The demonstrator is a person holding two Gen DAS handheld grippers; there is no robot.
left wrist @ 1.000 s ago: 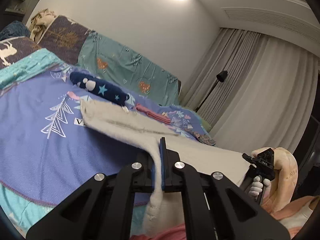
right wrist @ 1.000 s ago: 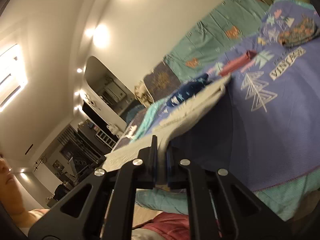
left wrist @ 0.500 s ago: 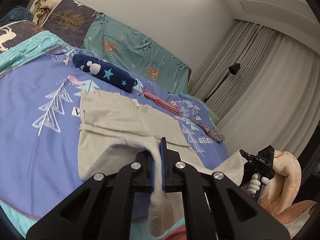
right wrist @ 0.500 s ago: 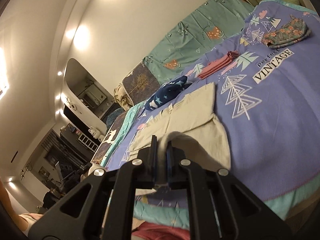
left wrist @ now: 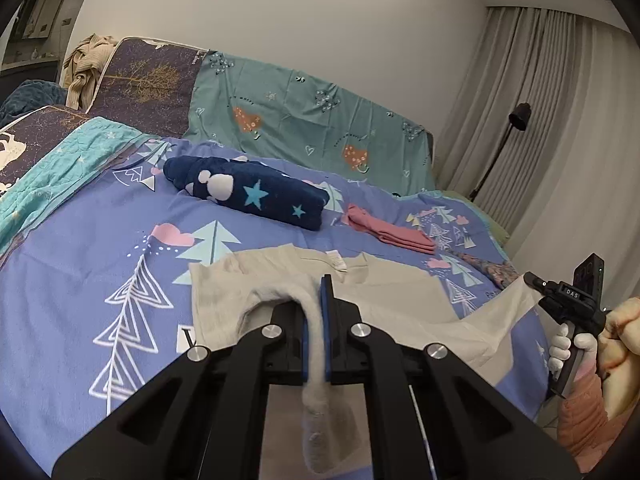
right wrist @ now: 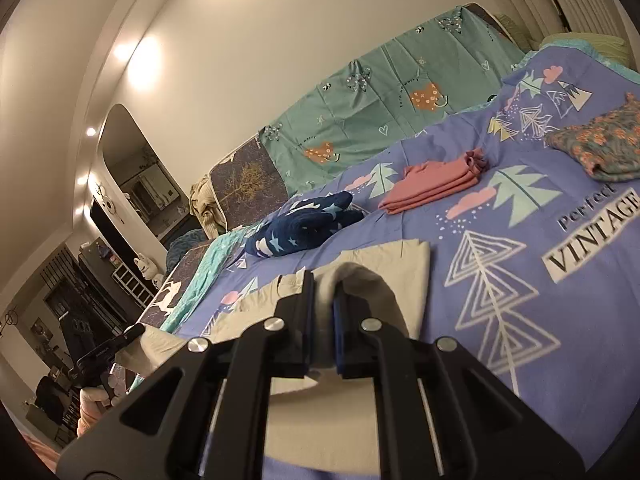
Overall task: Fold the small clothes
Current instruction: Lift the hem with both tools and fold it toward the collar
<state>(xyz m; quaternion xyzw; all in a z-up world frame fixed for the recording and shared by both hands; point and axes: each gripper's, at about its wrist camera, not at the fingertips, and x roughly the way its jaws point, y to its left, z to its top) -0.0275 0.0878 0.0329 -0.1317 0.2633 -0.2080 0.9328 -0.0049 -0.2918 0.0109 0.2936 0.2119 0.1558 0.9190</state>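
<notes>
The beige shirt point(left wrist: 392, 292) lies spread on the purple bedspread point(left wrist: 80, 264), its near edge hidden under both grippers. The left gripper point(left wrist: 316, 320) and the right gripper point(right wrist: 324, 312) each pinch its cloth tight. The bedspread reads "Perfect VINTAGE" point(right wrist: 596, 236).

The right gripper point(right wrist: 323, 318) pinches the beige garment point(right wrist: 384, 276) above the purple bedspread point(right wrist: 560, 320).
</notes>
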